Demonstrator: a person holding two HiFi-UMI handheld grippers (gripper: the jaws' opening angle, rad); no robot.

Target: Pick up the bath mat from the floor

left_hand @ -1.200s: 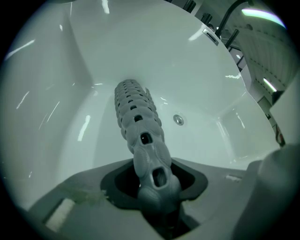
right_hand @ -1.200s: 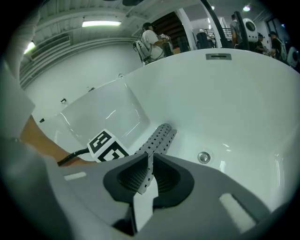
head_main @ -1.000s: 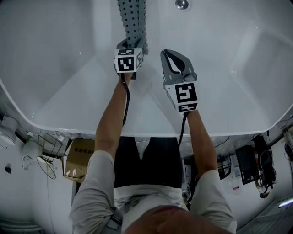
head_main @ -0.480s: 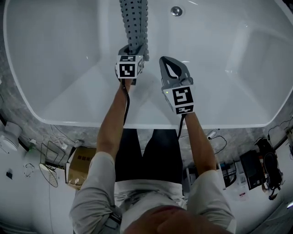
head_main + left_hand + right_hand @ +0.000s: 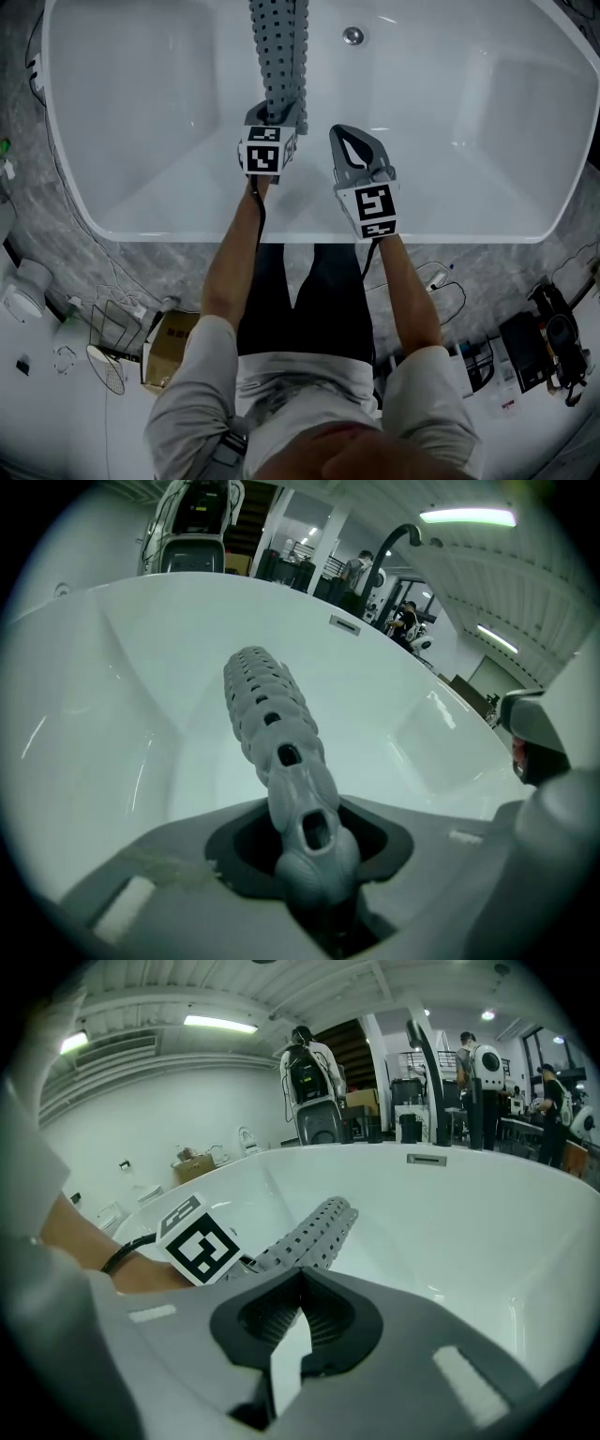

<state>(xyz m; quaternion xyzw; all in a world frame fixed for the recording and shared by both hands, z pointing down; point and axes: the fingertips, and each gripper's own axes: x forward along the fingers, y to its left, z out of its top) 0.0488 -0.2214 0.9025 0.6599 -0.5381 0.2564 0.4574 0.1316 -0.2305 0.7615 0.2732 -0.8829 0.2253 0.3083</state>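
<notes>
Mat [image 5: 278, 47] hangs bunched in the left hand-held gripper [image 5: 274, 111], jaws clamped narrow on it, now raised higher over the tub [image 5: 469, 187]. The right hand-held gripper [image 5: 349, 139] has risen too, closed and empty. Pickup looks nearly done.

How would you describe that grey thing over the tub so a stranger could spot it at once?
Find the big white bathtub filling the top of the head view. Over its middle, a long grey strip runs out from the left gripper, which is clamped on its near end: the bath mat. Unlike the smooth tub, it is dotted all over with rows of holes.
</notes>
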